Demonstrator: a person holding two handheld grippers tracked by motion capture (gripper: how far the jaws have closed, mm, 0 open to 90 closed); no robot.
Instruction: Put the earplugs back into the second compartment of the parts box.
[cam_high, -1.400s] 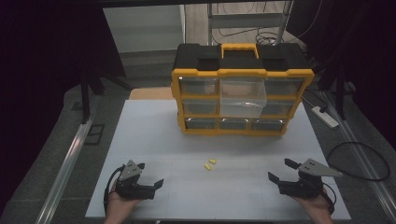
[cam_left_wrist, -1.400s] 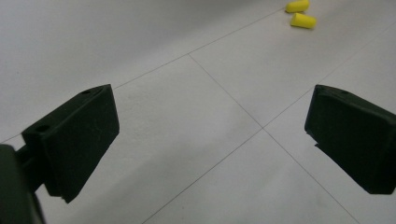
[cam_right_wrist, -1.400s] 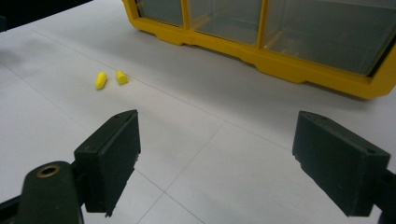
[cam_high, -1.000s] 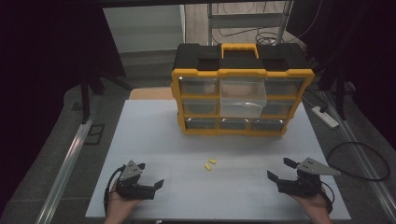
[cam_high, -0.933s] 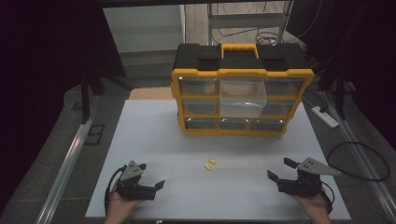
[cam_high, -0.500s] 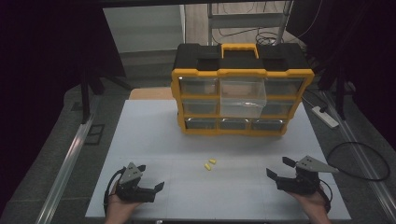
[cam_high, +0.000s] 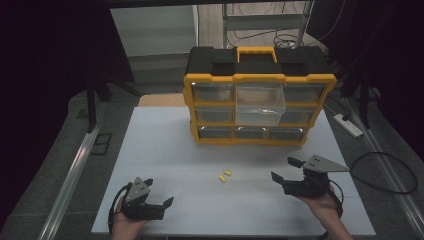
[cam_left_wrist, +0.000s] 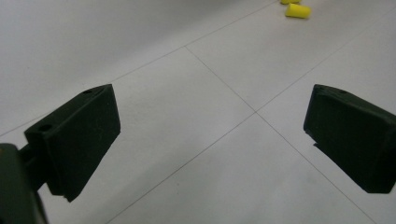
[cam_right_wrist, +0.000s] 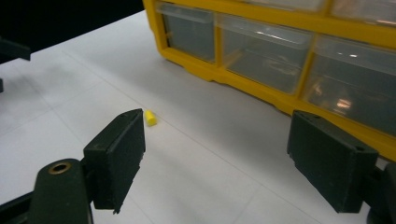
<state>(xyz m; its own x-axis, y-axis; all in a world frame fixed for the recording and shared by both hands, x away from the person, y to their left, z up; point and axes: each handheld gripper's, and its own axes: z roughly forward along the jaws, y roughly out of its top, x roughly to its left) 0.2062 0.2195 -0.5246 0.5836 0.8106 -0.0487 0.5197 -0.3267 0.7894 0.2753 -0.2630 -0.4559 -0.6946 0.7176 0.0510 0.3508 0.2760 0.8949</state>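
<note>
Standing at twelve o'clock on the white tabletop (cam_high: 150, 145), one yellow-and-black drawer organizer (cam_high: 257, 95) has one clear drawer (cam_high: 260, 102) pulled out. Two yellow earplugs (cam_high: 224, 176) lie mid-table, unobstructed, between the left tool (cam_high: 159, 195) at seven o'clock and right tool (cam_high: 285, 169) at four, both gaping empty.

Your left gripper (cam_high: 159, 197) sits on the table (cam_high: 160, 145) at seven o'clock, your right gripper (cam_high: 286, 170) at four. Between them, just past centre toward six, lie two earplugs (cam_high: 224, 175) side by side. The drawer organizer (cam_high: 258, 97) stands at twelve, behind them.
</note>
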